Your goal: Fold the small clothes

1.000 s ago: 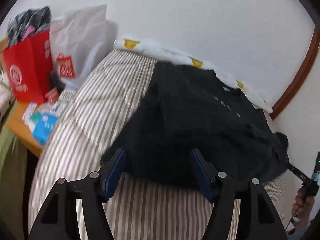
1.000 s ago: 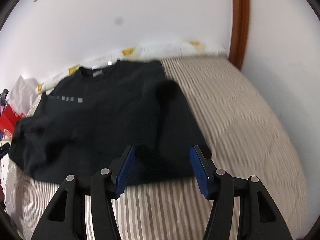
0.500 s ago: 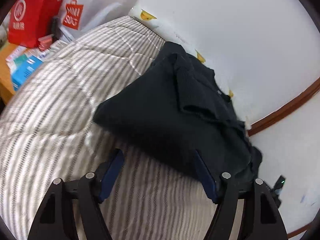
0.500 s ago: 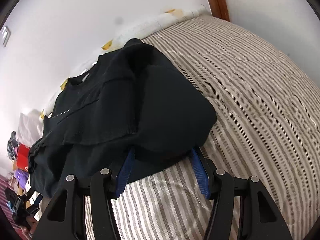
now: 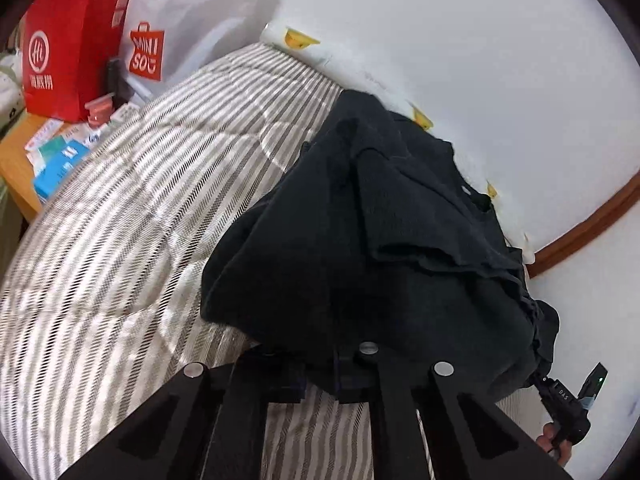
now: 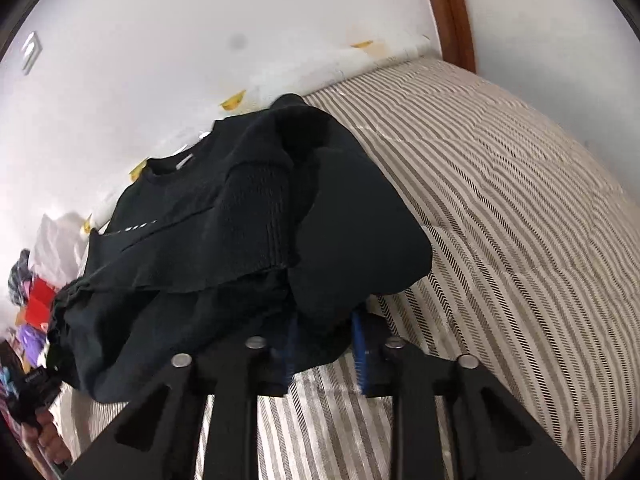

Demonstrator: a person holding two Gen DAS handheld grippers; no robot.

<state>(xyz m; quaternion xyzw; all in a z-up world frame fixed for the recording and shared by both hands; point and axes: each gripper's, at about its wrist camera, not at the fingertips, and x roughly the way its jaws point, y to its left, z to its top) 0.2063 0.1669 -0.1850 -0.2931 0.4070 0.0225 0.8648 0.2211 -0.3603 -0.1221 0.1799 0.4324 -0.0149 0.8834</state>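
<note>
Left wrist view: one black sweater (image 5: 360, 240) lies on one striped bed cover (image 5: 120, 240), towards the right and far side, its far edge close to the white wall (image 5: 460, 40). The left gripper (image 5: 320, 376) has its two fingers drawn close together on the near hem of the sweater, and the cloth bunches between them. The garment is dark and matte; a folded-over layer runs across its top with a raw-looking edge, and the right end is gathered into wrinkles. At the far left stand two bags, one red bag (image 5: 64, 52) and one white bag (image 5: 180, 20) with a red logo, beside a scatter of small boxes (image 5: 60, 156) on a wooden surface. One rolled white cloth (image 5: 304, 46) with yellow marks lies along the wall. At the lower right, part of the other gripper's handle (image 5: 568, 404) shows, held by fingers.

Right wrist view: the same single sweater (image 6: 240, 220) sits on the left half of the bed cover (image 6: 520, 220), with its neck opening and a pale label at the far side and a row of small pale marks on the chest. A ribbed panel is folded over the middle. The right gripper (image 6: 324, 344) has its two blue-padded fingers nearly closed on the near hem, a thick fold of black cloth pinched between them. A brown wooden trim (image 6: 452, 8) rises at the far right.
</note>
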